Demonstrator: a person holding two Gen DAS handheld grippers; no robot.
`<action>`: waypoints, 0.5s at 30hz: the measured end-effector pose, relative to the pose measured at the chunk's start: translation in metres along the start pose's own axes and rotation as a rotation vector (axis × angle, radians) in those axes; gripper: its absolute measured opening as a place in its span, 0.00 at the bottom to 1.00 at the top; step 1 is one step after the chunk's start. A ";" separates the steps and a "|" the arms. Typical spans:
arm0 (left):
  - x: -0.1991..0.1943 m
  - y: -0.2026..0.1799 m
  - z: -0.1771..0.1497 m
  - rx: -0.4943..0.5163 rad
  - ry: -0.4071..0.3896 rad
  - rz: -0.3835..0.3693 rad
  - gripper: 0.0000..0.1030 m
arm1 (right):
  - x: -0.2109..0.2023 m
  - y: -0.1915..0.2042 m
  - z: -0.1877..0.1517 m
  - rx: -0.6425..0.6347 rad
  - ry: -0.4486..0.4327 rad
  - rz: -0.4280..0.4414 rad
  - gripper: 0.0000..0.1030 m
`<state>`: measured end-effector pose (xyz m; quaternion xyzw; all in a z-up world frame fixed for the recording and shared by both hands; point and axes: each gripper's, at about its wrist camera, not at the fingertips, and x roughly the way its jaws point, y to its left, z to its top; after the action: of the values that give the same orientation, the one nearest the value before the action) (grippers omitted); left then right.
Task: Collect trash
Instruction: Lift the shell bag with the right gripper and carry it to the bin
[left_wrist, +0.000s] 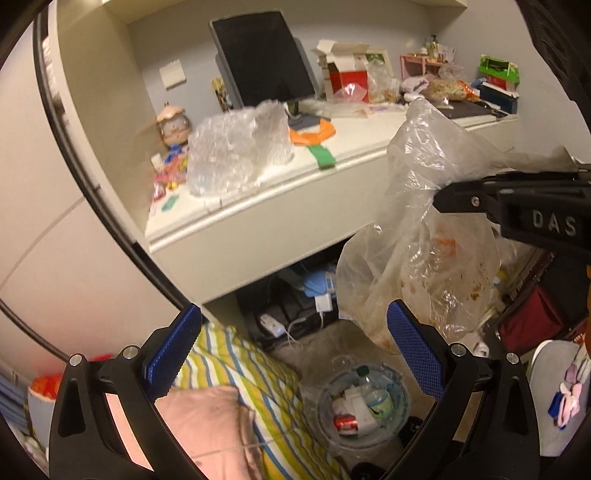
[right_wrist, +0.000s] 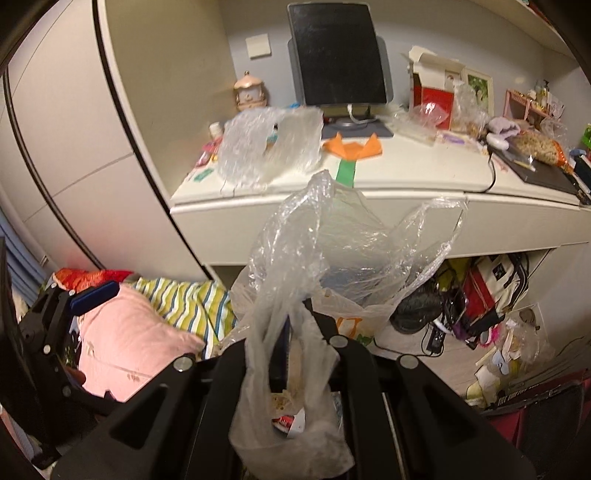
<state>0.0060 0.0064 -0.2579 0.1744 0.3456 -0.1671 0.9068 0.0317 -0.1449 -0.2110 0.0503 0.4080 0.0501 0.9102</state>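
**Right gripper pinching the trash bag, left gripper spread and empty**

Left wrist view: your left gripper (left_wrist: 295, 354) stands spread wide, blue pads (left_wrist: 173, 354) well apart, nothing between them. Below and between the fingers sits a round bin (left_wrist: 364, 410) lined with clear plastic, holding a red can (left_wrist: 347, 424), a plastic bottle (left_wrist: 376, 397) and white scraps. To the bin's left lie a striped cloth (left_wrist: 255, 384) and a pink pillow (left_wrist: 199, 421). Up and to the right, your right gripper (left_wrist: 458, 201) comes in from the frame edge, its tip clamped on the neck of a clear, stained plastic bag (left_wrist: 424, 258); the bag hangs below it, above and right of the bin, not touching it as far as you can tell. On the white desk (left_wrist: 258, 206) behind stand a crumpled sheet of bubble wrap (left_wrist: 240, 151), a dark monitor (left_wrist: 262, 55) and an orange-and-green paper piece (left_wrist: 314, 134).

Right wrist view: your right gripper (right_wrist: 295, 332) is pressed together on the plastic bag (right_wrist: 288, 369), which is bunched between the fingers and sags in front of the lens with food scraps and a red-and-white wrapper (right_wrist: 291, 422) inside. The bag's loose top (right_wrist: 351, 236) billows up toward the desk (right_wrist: 369, 218) edge. Your left gripper (right_wrist: 74, 299) shows at the far left beside the pink pillow (right_wrist: 133, 343). Bubble wrap (right_wrist: 269, 144) and the monitor (right_wrist: 336, 55) sit on the desk; bags and cables clutter the floor beneath at right
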 end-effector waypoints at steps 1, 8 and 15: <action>0.003 -0.001 -0.005 0.001 0.009 0.002 0.95 | 0.002 0.000 -0.004 -0.003 0.006 0.003 0.08; 0.029 -0.015 -0.051 -0.027 0.096 0.003 0.95 | 0.032 -0.002 -0.050 -0.032 0.088 0.029 0.08; 0.060 -0.025 -0.106 -0.043 0.204 0.006 0.95 | 0.066 0.002 -0.092 -0.080 0.173 0.068 0.08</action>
<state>-0.0227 0.0191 -0.3787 0.1718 0.4391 -0.1384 0.8709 0.0069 -0.1300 -0.3202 0.0230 0.4808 0.1013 0.8707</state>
